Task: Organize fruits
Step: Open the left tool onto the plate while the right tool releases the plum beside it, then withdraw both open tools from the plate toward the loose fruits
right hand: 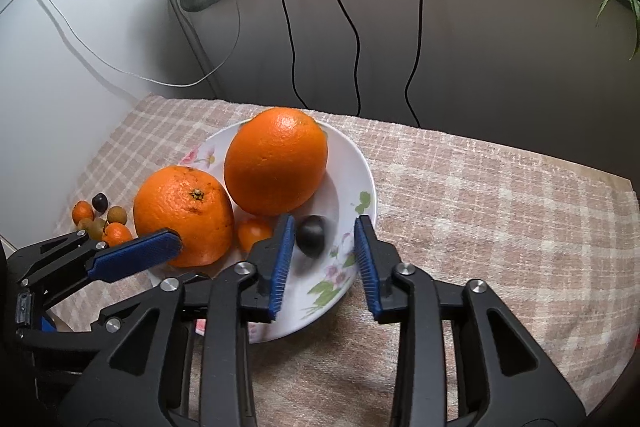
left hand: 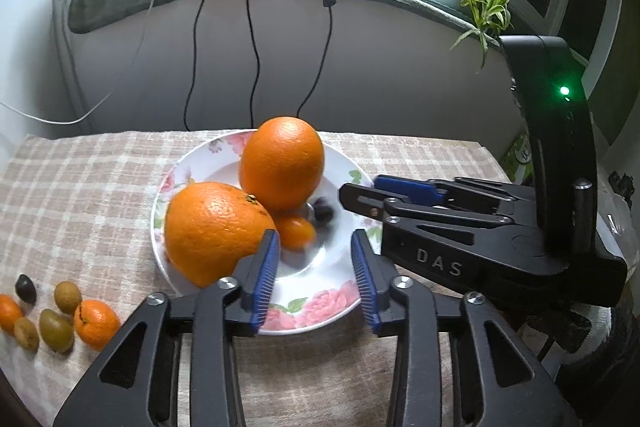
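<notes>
- Left wrist view: we see the left claw [left hand: 314, 277] open and empty over the near rim of the floral plate [left hand: 320, 301]. Nearest it on the plate sits the front orange [left hand: 216, 231], the second orange [left hand: 282, 163] behind, a small tangerine [left hand: 296, 231] and a blurred dark fruit [left hand: 322, 211] toward the plate's middle.
- Same view: loose small fruits [left hand: 60, 315] lie on the checked cloth [left hand: 80, 187] of the surface, well left of the plate.
- Right wrist view: the right claw [right hand: 322, 263] is open too, empty; the dark fruit [right hand: 311, 235] lies on the plate just beyond its left finger.
- We judge both claws have just dropped fruit; next calls for a swing left of the plate to the loose pile.
</notes>
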{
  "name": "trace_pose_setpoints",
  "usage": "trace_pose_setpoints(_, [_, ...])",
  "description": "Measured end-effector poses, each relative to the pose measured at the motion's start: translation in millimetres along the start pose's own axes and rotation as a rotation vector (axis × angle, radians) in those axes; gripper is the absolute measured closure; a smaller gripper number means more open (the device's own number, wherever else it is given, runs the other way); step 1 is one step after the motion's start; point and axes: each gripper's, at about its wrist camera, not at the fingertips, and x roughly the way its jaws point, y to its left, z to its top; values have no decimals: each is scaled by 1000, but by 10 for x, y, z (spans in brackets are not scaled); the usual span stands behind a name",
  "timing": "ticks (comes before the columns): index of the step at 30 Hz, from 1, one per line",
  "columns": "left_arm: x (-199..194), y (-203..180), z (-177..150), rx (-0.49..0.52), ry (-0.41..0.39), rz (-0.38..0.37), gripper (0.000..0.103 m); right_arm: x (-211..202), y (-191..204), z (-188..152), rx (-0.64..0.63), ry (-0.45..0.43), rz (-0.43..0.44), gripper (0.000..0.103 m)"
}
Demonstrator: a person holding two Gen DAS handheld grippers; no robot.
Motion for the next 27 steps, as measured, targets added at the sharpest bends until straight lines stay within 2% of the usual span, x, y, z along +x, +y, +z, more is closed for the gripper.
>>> trace_pose_setpoints(3, [-24,16,1,-6,-4,-1,64,-36,-20,5,-8,-15,-40,50])
trace_pose_setpoints(8, [-59,12,3,-9,-12,0,55,-84,-106,0,11,-26,-51,40])
trace_pose_setpoints(18, [-209,-9,3,0,-49,21,41,-202,-125,-3,16,-54,-52,30])
trace_pose_setpoints(27, [-361,-3,0,4,-85,36,37,-300,-46,-18,7,-68,-58,24])
